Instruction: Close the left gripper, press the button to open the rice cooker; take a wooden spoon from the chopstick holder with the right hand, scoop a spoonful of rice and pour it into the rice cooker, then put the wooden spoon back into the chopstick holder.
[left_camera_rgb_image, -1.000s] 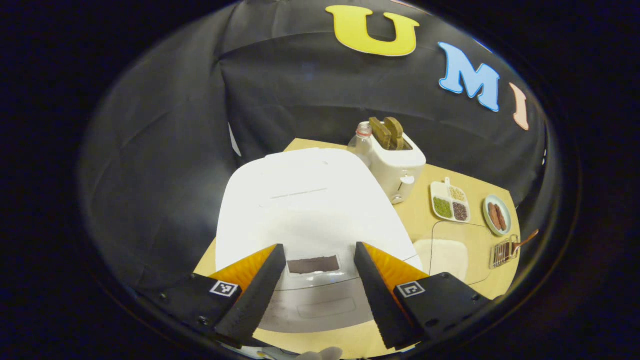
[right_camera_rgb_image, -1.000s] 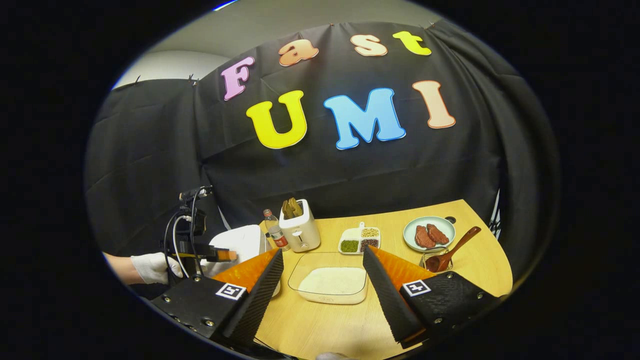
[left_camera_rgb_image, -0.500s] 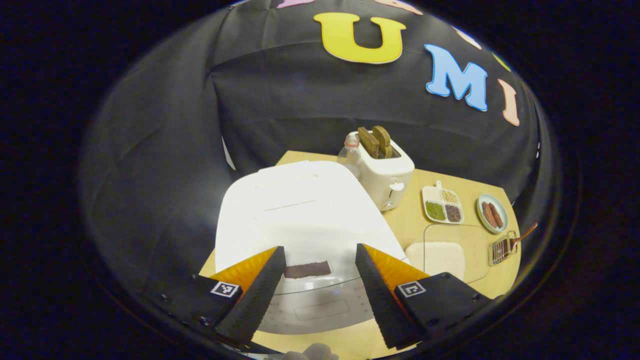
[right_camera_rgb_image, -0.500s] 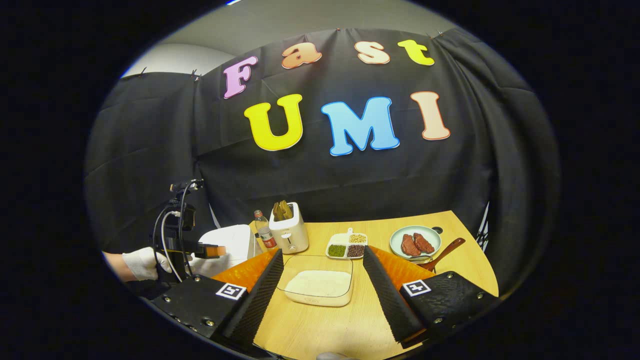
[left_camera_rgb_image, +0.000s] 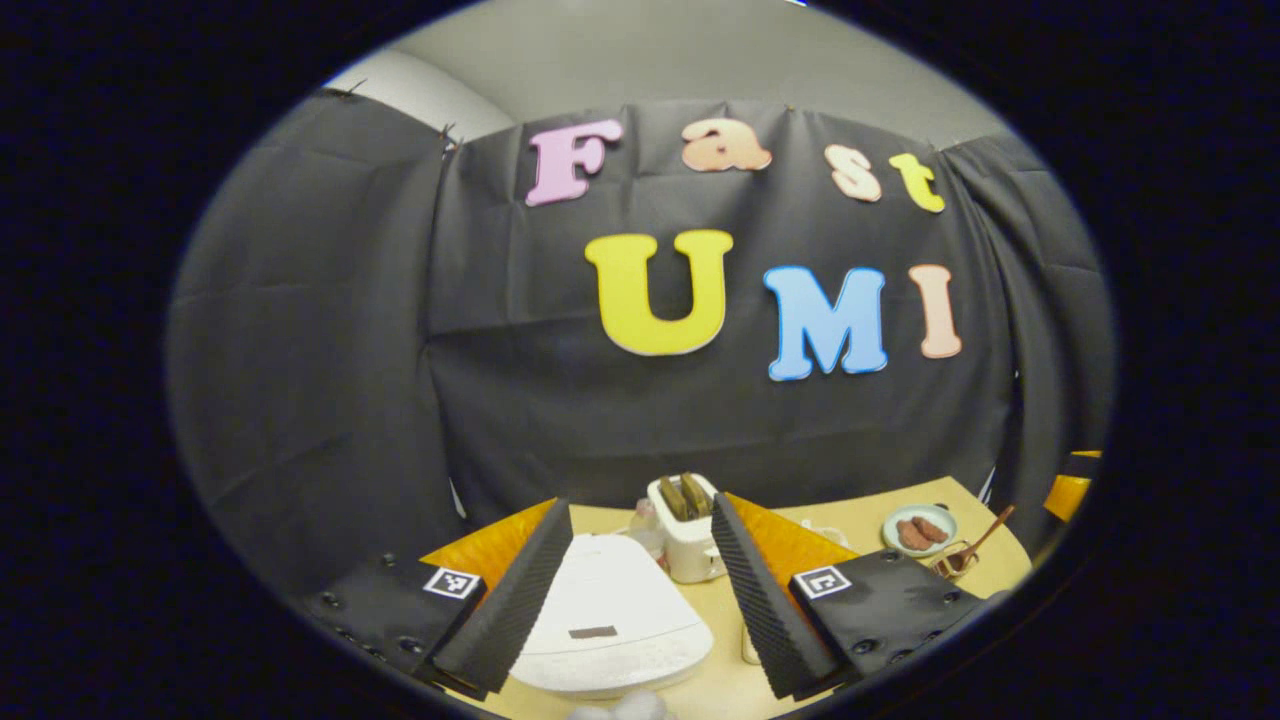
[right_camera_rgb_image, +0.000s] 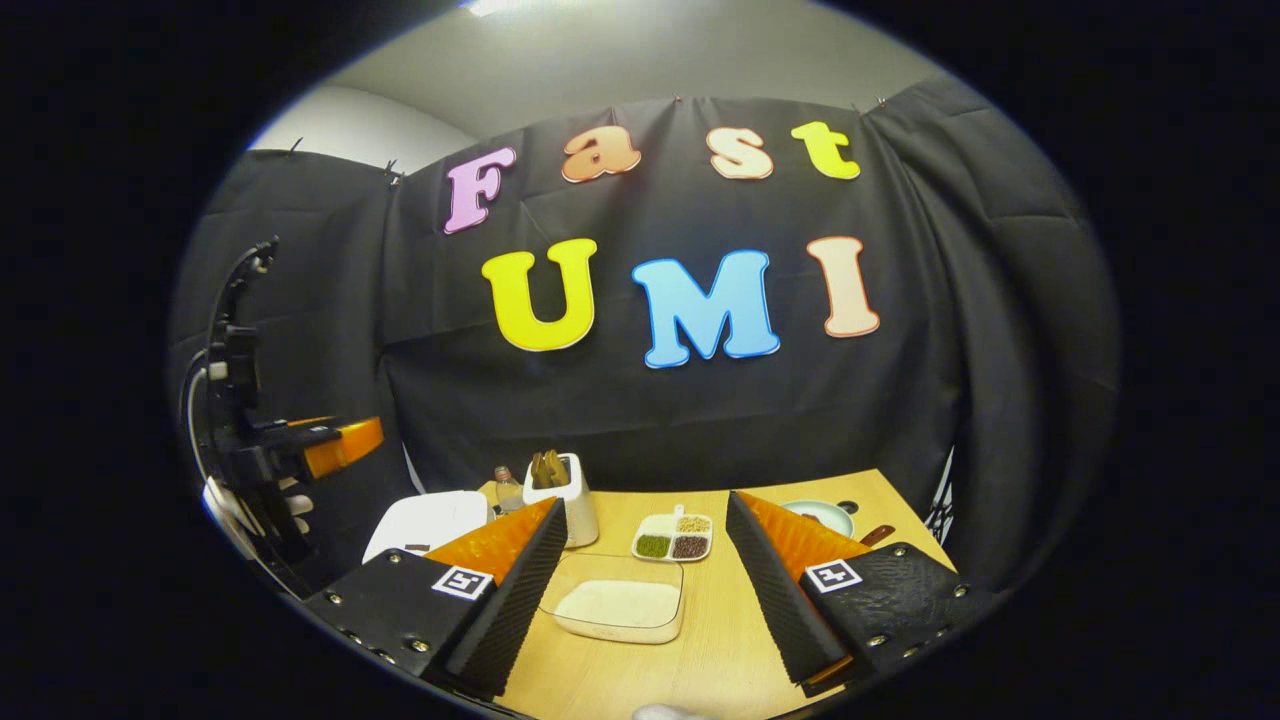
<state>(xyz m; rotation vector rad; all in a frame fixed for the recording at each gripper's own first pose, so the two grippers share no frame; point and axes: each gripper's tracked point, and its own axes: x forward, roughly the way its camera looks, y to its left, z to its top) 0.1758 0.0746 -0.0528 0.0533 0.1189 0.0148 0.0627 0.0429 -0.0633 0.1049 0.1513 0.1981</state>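
Tabletop (right_camera_rgb_image: 700, 650) carries our shut cooker (left_camera_rgb_image: 610, 625) and spoon (left_camera_rgb_image: 985, 535) in its holder (left_camera_rgb_image: 955, 562); both grippers (left_camera_rgb_image: 640, 590) (right_camera_rgb_image: 645, 590) gape, so pressing with fingers apart could straddle the button.

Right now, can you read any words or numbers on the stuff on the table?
None can be read.
Bottle: label too small and blurred.
Rice cooker: dark strip on the lid, no text legible.
Toaster: no writing legible.
Left gripper and right gripper: square black-and-white pattern tags, not words.
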